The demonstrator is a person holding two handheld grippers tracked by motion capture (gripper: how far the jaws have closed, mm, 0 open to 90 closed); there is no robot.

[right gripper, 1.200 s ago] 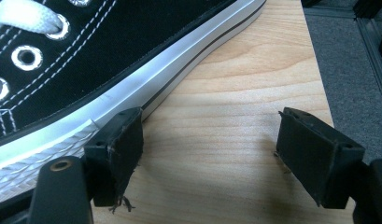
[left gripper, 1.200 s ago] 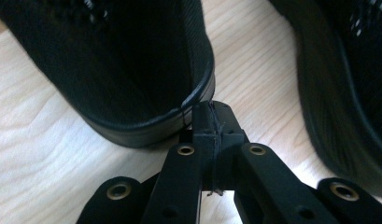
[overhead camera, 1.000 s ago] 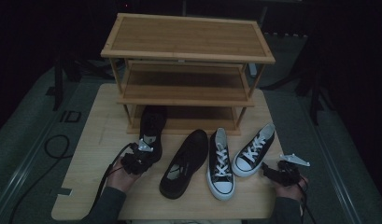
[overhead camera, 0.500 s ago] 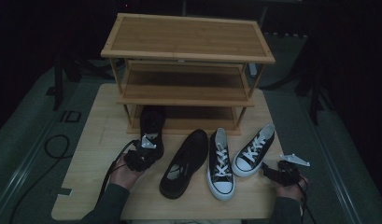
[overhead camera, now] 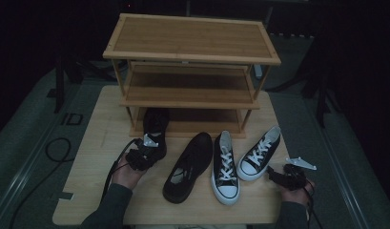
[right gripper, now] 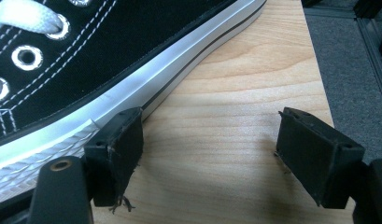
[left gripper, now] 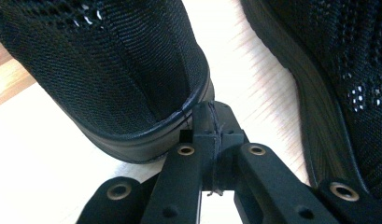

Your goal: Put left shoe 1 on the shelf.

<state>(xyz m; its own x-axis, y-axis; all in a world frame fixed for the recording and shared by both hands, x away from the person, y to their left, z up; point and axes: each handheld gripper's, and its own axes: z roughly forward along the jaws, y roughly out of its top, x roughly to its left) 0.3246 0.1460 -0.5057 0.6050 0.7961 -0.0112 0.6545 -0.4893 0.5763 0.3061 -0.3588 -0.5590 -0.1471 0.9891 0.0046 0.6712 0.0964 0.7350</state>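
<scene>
1. Left gripper (left gripper: 212, 116): jaws pressed together with nothing between them, tips right at the heel of a black mesh shoe (left gripper: 118, 70); whether they touch the rubber rim cannot be told.
2. Same gripper in the high view (overhead camera: 142, 155): it sits at the heel end of that black mesh shoe (overhead camera: 155, 125), whose toe lies under the lowest shelf of the shoe rack (overhead camera: 190, 64).
3. Right gripper (right gripper: 209, 156): jaws spread wide, bare wood between the pads. One pad stands just beside the white sole of a black-and-white sneaker (right gripper: 109, 70); contact cannot be confirmed.
4. Count, shoes: four. Two black mesh shoes, two black-and-white lace-up sneakers.
5. Second black mesh shoe (overhead camera: 188, 167) lies diagonally on the table (overhead camera: 97, 143), in front of the rack, between the first mesh shoe and the sneakers.
6. Sneaker one (overhead camera: 225, 167) lies toe toward the person; sneaker two (overhead camera: 259, 152) lies angled just to its right, near the right gripper (overhead camera: 283, 176).
7. Count, rack: one, bamboo, three shelves; the upper two carry nothing.
8. Count, grippers: two, one per hand.
9. Left hand (overhead camera: 126, 174): forearm enters from the bottom edge, gripper aimed forward and slightly right, low over the table.
10. Right hand (overhead camera: 295, 188): rests near the table's front right corner, gripper aimed left toward sneaker two.
</scene>
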